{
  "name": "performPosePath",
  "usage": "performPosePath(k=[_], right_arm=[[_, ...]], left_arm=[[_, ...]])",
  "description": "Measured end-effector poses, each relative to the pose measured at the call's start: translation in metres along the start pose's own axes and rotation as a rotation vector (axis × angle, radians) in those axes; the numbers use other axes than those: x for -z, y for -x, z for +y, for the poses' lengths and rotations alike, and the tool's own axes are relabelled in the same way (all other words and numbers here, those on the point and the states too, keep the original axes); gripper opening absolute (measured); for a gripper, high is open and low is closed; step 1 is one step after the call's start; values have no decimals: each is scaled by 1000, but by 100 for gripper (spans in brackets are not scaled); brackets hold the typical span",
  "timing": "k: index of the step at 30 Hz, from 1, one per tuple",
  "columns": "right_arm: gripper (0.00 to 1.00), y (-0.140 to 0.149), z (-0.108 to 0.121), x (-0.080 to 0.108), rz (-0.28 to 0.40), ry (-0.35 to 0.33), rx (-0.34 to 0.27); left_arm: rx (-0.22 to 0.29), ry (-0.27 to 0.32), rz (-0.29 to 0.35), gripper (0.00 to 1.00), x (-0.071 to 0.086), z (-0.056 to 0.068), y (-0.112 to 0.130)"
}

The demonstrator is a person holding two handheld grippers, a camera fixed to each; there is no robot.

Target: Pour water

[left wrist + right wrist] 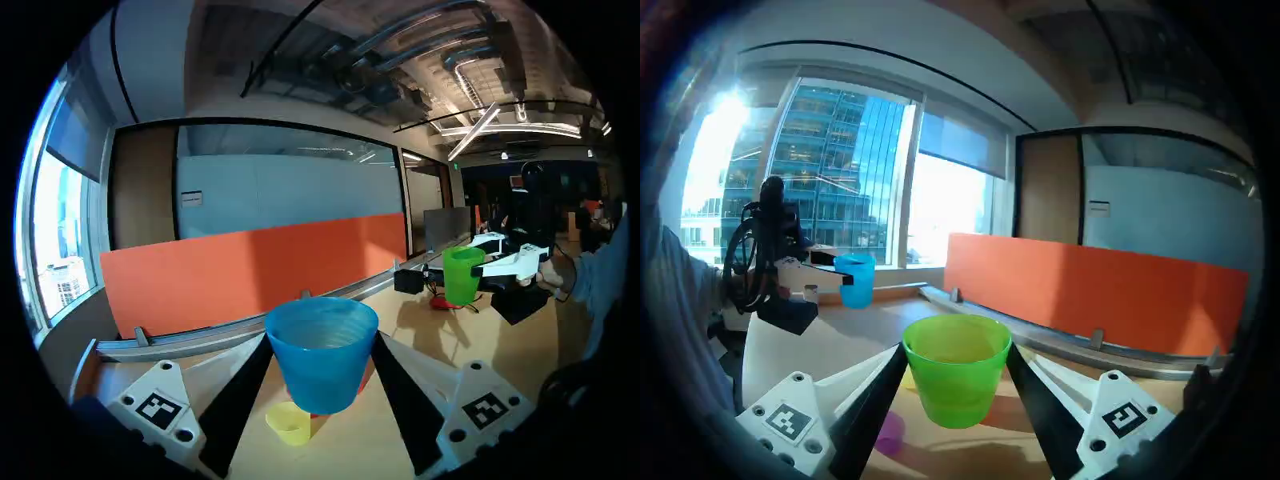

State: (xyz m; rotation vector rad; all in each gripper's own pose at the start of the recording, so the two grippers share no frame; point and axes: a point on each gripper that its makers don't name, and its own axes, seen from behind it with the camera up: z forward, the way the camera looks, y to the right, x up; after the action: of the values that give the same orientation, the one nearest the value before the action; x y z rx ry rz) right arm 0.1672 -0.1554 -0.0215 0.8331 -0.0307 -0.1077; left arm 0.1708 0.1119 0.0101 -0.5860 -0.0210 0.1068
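Left gripper (322, 340) clamped on blue cup (322, 364), right gripper (956, 352) clamped on green cup (958, 380); yellow cup (288, 422) near, orange partition (256, 268) far.

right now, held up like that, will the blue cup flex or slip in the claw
The blue cup looks like thin plastic, so it probably flexes if squeezed hard. It widens upward in the left claw, so slipping down seems unlikely. Water inside: cannot tell.

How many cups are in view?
4: blue cup in the left tool, green cup in the right tool, yellow cup and purple cup on the table below. Others may be hidden.
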Motion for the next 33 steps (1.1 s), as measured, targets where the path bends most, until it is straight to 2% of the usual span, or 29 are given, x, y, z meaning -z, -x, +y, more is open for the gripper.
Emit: performPosePath(k=[9,17,33], right_arm=[[91,5,8,9,-4,14,-3],[91,12,8,13,-23,9,-1],[91,30,7,17,-77,-9,11]], left_arm=[[1,17,-10,85,0,8,13],[-25,27,-44,86,3,14,30],[-34,59,-103,86,4,25,59]])
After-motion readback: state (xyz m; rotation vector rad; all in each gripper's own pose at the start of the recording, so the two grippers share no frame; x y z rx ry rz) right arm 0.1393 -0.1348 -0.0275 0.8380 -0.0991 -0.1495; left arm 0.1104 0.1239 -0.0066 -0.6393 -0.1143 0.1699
